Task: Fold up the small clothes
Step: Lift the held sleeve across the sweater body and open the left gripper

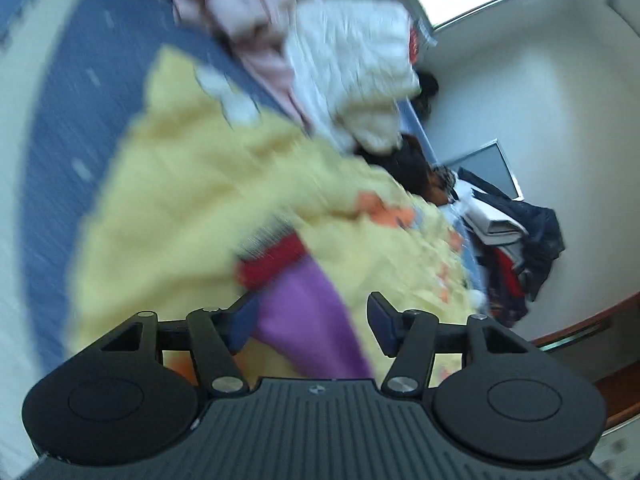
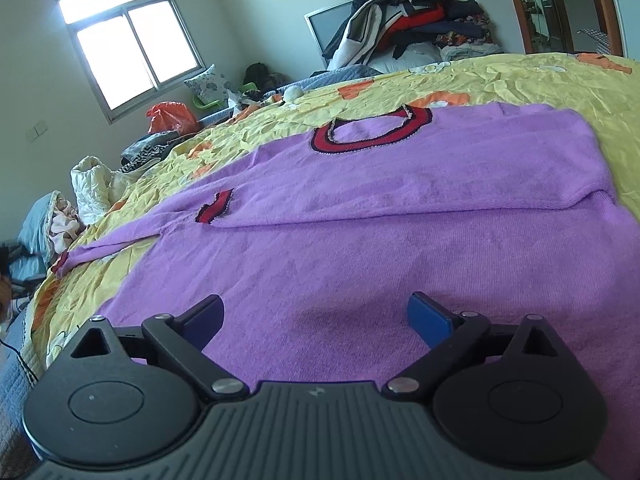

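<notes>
Where it lies spread on the yellow bedsheet (image 2: pixel 500 76), the purple sweater (image 2: pixel 360 208) fills most of the right wrist view. It is a fuzzy knit with a red collar (image 2: pixel 372 130) edged in dark trim, the neck opening facing up. One sleeve is folded across the chest, so its red cuff (image 2: pixel 215 206) rests on the front of the body. The other sleeve (image 2: pixel 108 246) stretches out to the left edge of the bed, lying flat on the sheet. A long crease runs across the sweater below the folded sleeve.

The right gripper (image 2: pixel 316 316) hangs low over the bottom part of the sweater with its jaws spread wide. Nothing sits between them, and the blue pads (image 2: pixel 430 320) press on no cloth.

The left gripper (image 1: pixel 310 322) has its jaws partly apart. A strip of purple cloth with a red cuff (image 1: pixel 272 260) lies between them and ahead of them. The pads do not squeeze it, though whether the left pad brushes the cloth cannot be told.

Most of the left wrist view is smeared by blur. A white padded garment (image 1: pixel 352 60) and pink clothes (image 1: pixel 248 4) can be made out on a blue quilt (image 1: pixel 80 100). The sweater's bottom edge is hidden behind the right gripper's body. A heap of dark clothes (image 2: pixel 416 20) at the far side of the bed is too jumbled to sort.
</notes>
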### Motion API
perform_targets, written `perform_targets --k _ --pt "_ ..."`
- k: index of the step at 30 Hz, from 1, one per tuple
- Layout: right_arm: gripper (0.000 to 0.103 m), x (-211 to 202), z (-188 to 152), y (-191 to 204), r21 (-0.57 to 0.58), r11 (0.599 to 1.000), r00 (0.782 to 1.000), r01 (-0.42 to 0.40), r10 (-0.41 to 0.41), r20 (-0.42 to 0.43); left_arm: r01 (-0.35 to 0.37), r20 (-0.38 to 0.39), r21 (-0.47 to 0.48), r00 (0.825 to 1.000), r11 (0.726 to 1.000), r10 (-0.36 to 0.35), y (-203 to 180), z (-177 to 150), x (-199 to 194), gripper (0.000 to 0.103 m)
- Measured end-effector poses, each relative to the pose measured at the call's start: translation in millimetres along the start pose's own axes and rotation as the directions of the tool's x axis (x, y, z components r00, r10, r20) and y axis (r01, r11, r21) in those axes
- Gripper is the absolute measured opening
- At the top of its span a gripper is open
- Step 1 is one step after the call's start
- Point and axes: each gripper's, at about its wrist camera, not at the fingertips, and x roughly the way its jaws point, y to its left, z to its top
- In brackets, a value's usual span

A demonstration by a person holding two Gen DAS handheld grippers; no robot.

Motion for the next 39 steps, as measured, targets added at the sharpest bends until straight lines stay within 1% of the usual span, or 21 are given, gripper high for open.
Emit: perform_targets --k 3,6,8,9,12,14,15,16,19,21,23,25,27,28,29,32,34,35,37,38,39 --pt "0.100 -0.2 0.1 0.0 -0.002 1.000 1.000 0.002 -0.002 -0.001 -0.103 -0.053 -0.038 0.993 0.994 0.101 -21.6 1.2 33.0 0.067" --pt "0.100 -0.3 -0.1 0.8 -0.004 1.000 1.000 0.006 -0.006 -0.001 -0.255 -0.045 -0.016 0.966 0.967 0.254 -41.1 4.3 58.5 0.090" --pt "0.100 -0.2 0.1 0.7 -0.003 1.000 1.000 0.006 -0.006 -0.001 -0.350 -0.096 0.008 0.932 0.937 0.349 -49.1 11.0 79.7 0.094" --pt "0.100 -0.2 0.0 0.7 -0.002 1.000 1.000 0.005 -0.005 -0.001 -0.385 -0.090 0.005 0.919 0.923 0.384 -52.9 15.0 83.3 0.100" --pt "0.100 -0.3 -0.2 0.3 0.005 1.000 1.000 -0.001 0.001 0.001 -0.517 -0.117 0.052 0.847 0.854 0.519 -67.5 22.0 106.1 0.098" --pt "0.100 -0.8 -0.2 -0.9 0.012 1.000 1.000 -0.008 0.008 0.004 -0.614 -0.078 0.110 0.779 0.782 0.623 -79.3 20.1 113.0 0.067" --pt "0.100 -1.1 -0.3 -1.6 0.017 1.000 1.000 -0.011 0.011 0.007 -0.659 -0.054 0.147 0.739 0.738 0.671 -85.9 18.6 114.6 0.019" --pt "0.100 -1.4 -0.2 -2.4 0.021 1.000 1.000 -0.014 0.013 0.009 -0.652 -0.065 0.159 0.742 0.741 0.667 -87.7 18.4 115.1 0.005" --pt "0.100 -1.8 0.1 -4.9 0.032 0.999 1.000 -0.024 0.024 0.014 -0.627 -0.056 0.138 0.768 0.767 0.638 -84.9 19.5 99.5 0.003" --pt "0.100 -1.7 0.6 -6.4 0.039 0.999 0.999 -0.033 0.032 0.015 -0.590 -0.032 0.166 0.798 0.791 0.602 -88.5 19.2 90.8 0.003" --pt "0.100 -1.6 1.3 -8.0 0.046 0.998 0.999 -0.041 0.040 0.017 -0.486 0.018 0.160 0.872 0.859 0.489 -93.4 17.8 69.1 0.003" --pt "0.100 -2.0 1.7 -9.0 0.051 0.998 0.999 -0.045 0.045 0.018 -0.415 0.134 0.241 0.910 0.877 0.394 -114.1 13.7 47.2 0.003" --pt "0.100 -2.1 1.8 -8.7 0.052 0.998 0.999 -0.047 0.046 0.019 -0.300 0.231 0.344 0.945 0.890 0.229 -138.6 4.9 20.8 0.003" --pt "0.100 -2.1 1.7 -8.3 0.052 0.998 0.999 -0.047 0.046 0.019 -0.216 0.272 0.408 0.956 0.887 0.107 -152.6 -1.4 4.9 0.003" --pt "0.100 -2.4 1.9 -8.0 0.051 0.998 0.999 -0.047 0.046 0.021 -0.154 0.306 0.473 0.952 0.868 0.003 -166.6 -8.8 -9.1 0.003" --pt "0.100 -2.3 1.7 -7.1 0.049 0.998 0.999 -0.039 0.038 0.014 -0.046 0.327 0.570 0.929 0.820 -0.174 -190.2 -24.1 -36.1 0.004" --pt "0.100 -2.3 3.3 -3.8 0.039 0.999 0.999 -0.036 0.036 -0.003 -0.045 0.321 0.579 0.931 0.814 -0.176 -175.2 -31.2 -41.0 0.004" --pt "0.100 -3.0 4.7 -1.8 0.034 0.999 0.999 -0.043 0.043 -0.015 -0.051 0.307 0.557 0.940 0.829 -0.148 -154.4 -32.3 -38.6 0.004" --pt "0.100 -5.8 8.0 -1.5 0.049 0.996 0.997 -0.080 0.081 -0.019 -0.132 0.290 0.447 0.957 0.885 -0.004 -98.4 -28.0 -23.8 0.004" --pt "0.100 -6.3 11.2 -3.9 0.078 0.994 0.996 -0.081 0.083 -0.015 -0.153 0.265 0.363 0.963 0.919 0.055 -63.5 -25.5 -16.9 0.004" --pt "0.100 -5.0 15.2 -8.7 0.119 0.990 0.997 -0.072 0.074 -0.017 -0.171 0.253 0.302 0.963 0.938 0.094 -36.1 -25.2 -13.8 0.004"
